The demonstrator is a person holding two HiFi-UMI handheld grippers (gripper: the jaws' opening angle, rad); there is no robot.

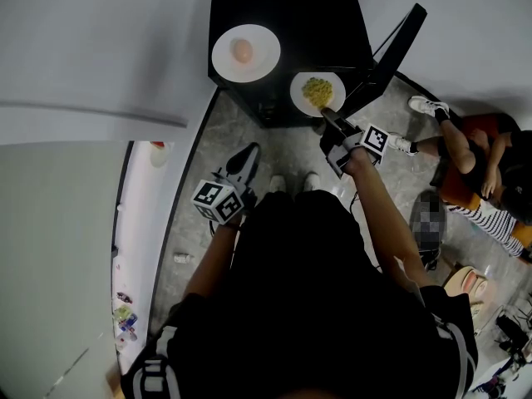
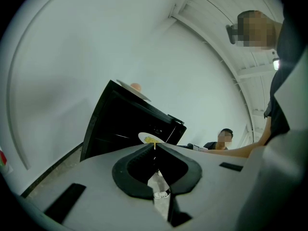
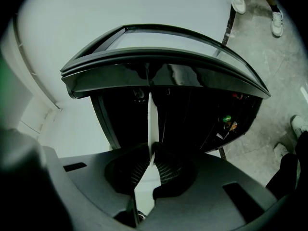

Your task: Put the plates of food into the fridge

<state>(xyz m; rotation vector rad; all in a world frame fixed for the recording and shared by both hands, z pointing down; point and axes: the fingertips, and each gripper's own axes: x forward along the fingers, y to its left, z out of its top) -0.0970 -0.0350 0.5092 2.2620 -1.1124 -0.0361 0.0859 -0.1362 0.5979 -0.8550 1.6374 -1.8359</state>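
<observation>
Plate [image 1: 317, 92] of yellow food: held at its near rim by the right gripper [image 1: 330, 116], jaws nearly together and pinching the rim. It sits just in front of the open fridge [image 1: 283, 7], below the fridge top. The plate looks level, probably so the food does not slide. An edge grip leaves the far side free to go onto a shelf first.

Second plate [image 1: 246, 53], one pale round item on it, rests on the fridge top, not yet put away.

Left gripper [image 1: 249, 152]: jaws closed tip to tip, nothing between them. It hangs left of the fridge, well apart from both plates, likely kept out of the way.

View notes:
- Head view shows both plates, the food and the door [image 1: 399, 44] swung right.
- Right gripper view shows the plate only as a thin white edge, but also the dark interior and small items in the door shelf.
- Left gripper view shows the fridge side-on.
</observation>
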